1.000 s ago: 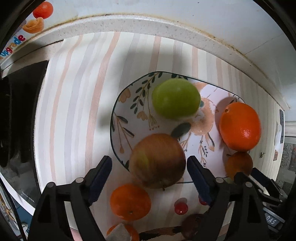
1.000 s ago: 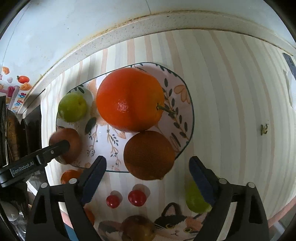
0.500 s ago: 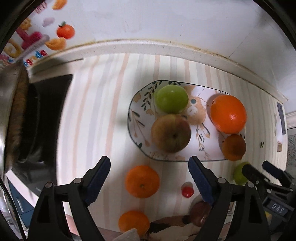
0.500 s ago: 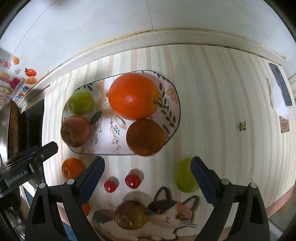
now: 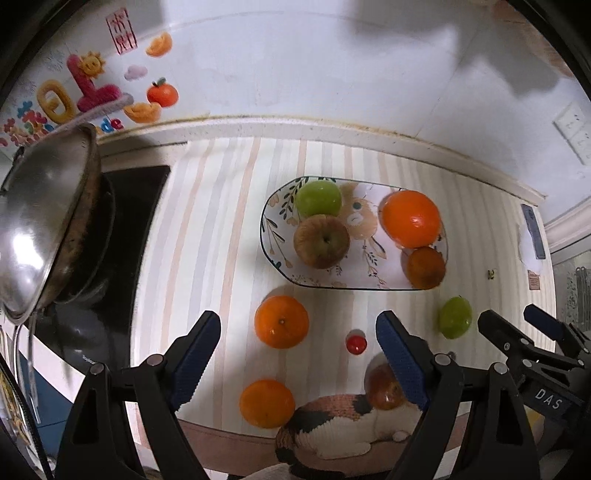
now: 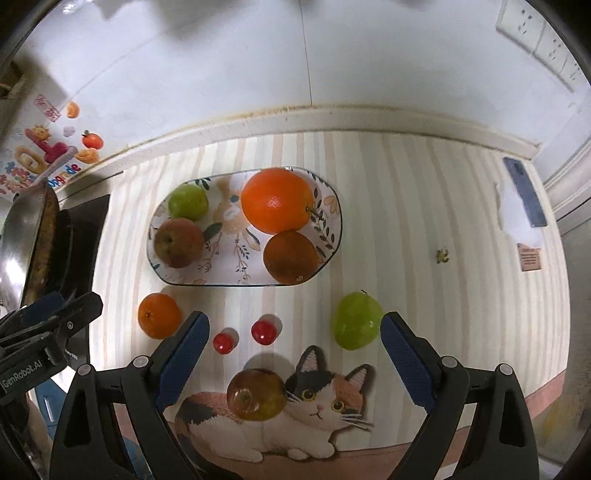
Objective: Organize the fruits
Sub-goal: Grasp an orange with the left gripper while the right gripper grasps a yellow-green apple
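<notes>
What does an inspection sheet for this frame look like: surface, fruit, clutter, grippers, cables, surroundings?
Surface: striped mat with a cat picture at the near edge.
Job's things: plate holds a green apple, a reddish apple, a large orange and a darker orange. Loose on the mat: two tangerines, two cherry tomatoes, a green fruit, a brownish apple.
Clutter: small yellowish object, unidentifiable.
Grippers: left gripper and right gripper both open, empty, above the mat.
Cables: nothing seen.
Surroundings: metal pan on a stove, wall stickers, wall sockets.
</notes>
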Demonstrator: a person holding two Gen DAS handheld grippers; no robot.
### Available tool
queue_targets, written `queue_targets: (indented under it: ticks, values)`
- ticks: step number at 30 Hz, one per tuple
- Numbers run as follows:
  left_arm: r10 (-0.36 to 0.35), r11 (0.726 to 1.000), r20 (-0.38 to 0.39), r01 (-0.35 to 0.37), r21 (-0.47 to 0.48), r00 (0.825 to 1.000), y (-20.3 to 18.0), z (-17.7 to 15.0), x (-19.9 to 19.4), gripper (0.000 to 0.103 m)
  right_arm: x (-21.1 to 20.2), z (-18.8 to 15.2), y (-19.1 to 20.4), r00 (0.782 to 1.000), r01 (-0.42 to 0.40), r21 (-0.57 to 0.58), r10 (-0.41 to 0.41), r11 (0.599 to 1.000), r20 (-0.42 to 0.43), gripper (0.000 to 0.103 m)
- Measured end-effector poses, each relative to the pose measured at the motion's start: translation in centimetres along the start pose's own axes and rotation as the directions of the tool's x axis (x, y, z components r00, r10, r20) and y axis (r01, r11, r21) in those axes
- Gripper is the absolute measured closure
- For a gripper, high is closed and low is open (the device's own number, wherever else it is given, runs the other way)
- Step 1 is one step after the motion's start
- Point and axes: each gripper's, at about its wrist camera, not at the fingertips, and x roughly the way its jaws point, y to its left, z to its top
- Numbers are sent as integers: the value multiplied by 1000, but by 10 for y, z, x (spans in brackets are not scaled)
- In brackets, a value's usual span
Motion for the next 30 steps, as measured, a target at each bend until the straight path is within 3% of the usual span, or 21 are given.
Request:
queue_targets:
  ticks: [8,17,21,25,30]
  values:
    - [-5,1000,62,4,13,998,0,-22,-36,17,-52,-20,12,997,-3,-26,5,1000,79,7]
    - [-37,999,85,37,0,996,6,-40,-57,17,-75,-38,24,992,-33,-35,36,999,117,7]
    - [-33,999,73,34,-14,997,13,-46,-50,17,-68,-45,28,994,-57,-33,59,998,90,7]
    - [-8,1000,31,8,-13,999,21,-56,-25,14,-34,-55,29,996,-86,-30,85,996,-9,7]
    - [-16,1000,-114,13,-28,993,32,-71,30,14,25,-74,22,981,-113,9,113,994,-158,7]
